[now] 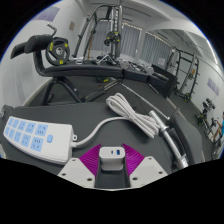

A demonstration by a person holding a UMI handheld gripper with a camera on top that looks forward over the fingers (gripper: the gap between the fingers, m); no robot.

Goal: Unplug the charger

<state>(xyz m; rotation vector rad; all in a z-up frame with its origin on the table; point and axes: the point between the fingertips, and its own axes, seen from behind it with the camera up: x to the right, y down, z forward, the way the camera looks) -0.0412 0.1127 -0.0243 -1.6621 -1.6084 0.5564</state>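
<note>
The gripper [113, 165] is nearly closed, both purple pads [96, 160] pressing a white charger [113, 155]. The power strip [34, 135] lies well apart on the dark table [150, 105].

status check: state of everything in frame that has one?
gripper: fingers shut on charger
charger: white block held between the fingers, out of the strip
power strip: lies flat on the dark table, the sockets in view bare
white cable: slack, looped on the table beyond the fingers

white power strip [35, 137], white charger [113, 156], magenta pads [92, 160]
</note>
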